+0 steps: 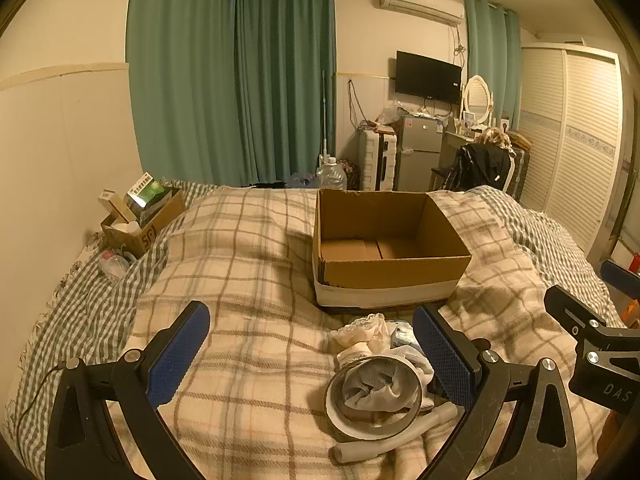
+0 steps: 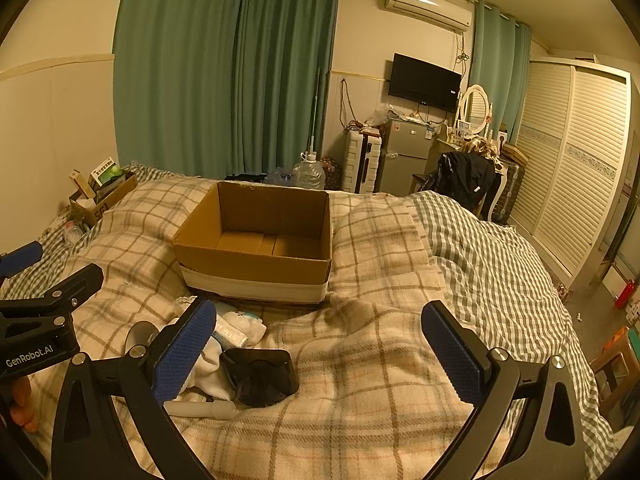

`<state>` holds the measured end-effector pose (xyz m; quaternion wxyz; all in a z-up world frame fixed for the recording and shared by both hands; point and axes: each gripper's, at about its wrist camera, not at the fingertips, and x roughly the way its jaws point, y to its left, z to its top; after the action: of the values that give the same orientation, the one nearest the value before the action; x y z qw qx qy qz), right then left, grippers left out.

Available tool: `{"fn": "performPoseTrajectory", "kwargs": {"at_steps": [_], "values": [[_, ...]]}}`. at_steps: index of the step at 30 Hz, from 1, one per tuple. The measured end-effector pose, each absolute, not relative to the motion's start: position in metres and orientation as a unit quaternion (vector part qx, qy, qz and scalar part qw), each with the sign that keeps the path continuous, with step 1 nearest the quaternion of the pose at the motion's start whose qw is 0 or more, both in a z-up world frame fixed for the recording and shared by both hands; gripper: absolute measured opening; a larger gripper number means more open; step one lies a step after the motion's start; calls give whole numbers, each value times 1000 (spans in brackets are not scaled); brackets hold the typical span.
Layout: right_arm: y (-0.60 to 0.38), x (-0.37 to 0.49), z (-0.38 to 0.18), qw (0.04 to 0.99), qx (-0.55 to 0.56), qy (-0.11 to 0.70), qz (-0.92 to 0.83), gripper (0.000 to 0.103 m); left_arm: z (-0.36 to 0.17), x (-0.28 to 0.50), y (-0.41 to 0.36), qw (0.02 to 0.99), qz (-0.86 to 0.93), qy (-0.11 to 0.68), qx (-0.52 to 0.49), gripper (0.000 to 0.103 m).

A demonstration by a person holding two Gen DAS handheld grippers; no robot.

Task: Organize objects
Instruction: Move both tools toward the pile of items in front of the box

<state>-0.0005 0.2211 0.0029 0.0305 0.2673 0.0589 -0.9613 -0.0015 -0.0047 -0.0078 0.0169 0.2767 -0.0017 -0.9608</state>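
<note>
An open, empty cardboard box [image 1: 390, 248] stands on the plaid blanket; it also shows in the right wrist view [image 2: 256, 248]. In front of it lies a small pile: a roll of tape [image 1: 372, 400] with grey cloth inside, lace-trimmed white cloth [image 1: 366, 334], a white tube [image 1: 396, 436], a black plastic piece [image 2: 260, 376], a white packet [image 2: 240, 326]. My left gripper [image 1: 312, 356] is open, its right finger beside the pile. My right gripper [image 2: 320, 352] is open, its left finger over the pile.
A smaller carton [image 1: 140, 216] with boxes stands at the bed's far left by the wall, a plastic bottle [image 1: 114, 266] beside it. Green curtains, a fridge, a chair and a wardrobe stand beyond the bed. A stool [image 2: 616, 364] is at the right.
</note>
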Motion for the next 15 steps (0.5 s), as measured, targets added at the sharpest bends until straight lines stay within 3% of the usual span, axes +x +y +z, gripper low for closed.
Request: {"fn": "performPoseTrajectory", "kwargs": {"at_steps": [15], "values": [[219, 1, 0, 36, 269, 62, -961, 103, -13, -2, -5, 19, -958, 2, 286, 103]]}}
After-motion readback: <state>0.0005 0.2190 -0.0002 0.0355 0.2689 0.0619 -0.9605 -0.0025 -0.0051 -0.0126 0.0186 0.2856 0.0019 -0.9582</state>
